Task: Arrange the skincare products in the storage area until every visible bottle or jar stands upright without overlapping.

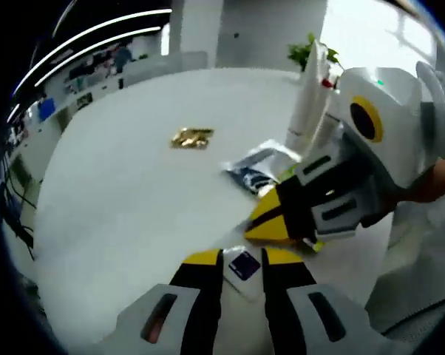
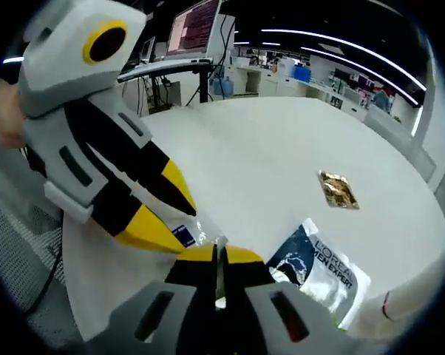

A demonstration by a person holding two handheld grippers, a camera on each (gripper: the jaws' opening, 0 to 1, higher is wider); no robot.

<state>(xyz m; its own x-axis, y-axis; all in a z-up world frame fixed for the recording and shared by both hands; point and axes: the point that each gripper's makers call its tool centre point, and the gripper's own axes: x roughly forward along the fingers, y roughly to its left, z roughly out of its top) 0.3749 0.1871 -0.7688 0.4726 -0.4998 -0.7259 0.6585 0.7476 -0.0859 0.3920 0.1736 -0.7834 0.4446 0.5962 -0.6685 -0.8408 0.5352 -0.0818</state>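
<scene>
A white packet with a purple label (image 1: 244, 266) sits between the yellow tips of my left gripper (image 1: 243, 259), which is shut on it. My right gripper (image 1: 265, 222) comes in from the right and meets the same packet. In the right gripper view, my right gripper (image 2: 220, 255) is shut on a thin edge of the white packet (image 2: 184, 234), and my left gripper (image 2: 184, 220) grips it from the left. A dark blue and silver sachet (image 2: 320, 270) (image 1: 256, 167) lies flat just beyond. A gold sachet (image 1: 191, 137) (image 2: 337, 190) lies farther out.
All this is on a round white table (image 1: 126, 192). Tall white tubes (image 1: 310, 96) stand upright at its right side, with a green plant behind. Another white tube with a red mark (image 2: 400, 310) lies close by. Desks and monitors (image 2: 193, 29) lie beyond the table.
</scene>
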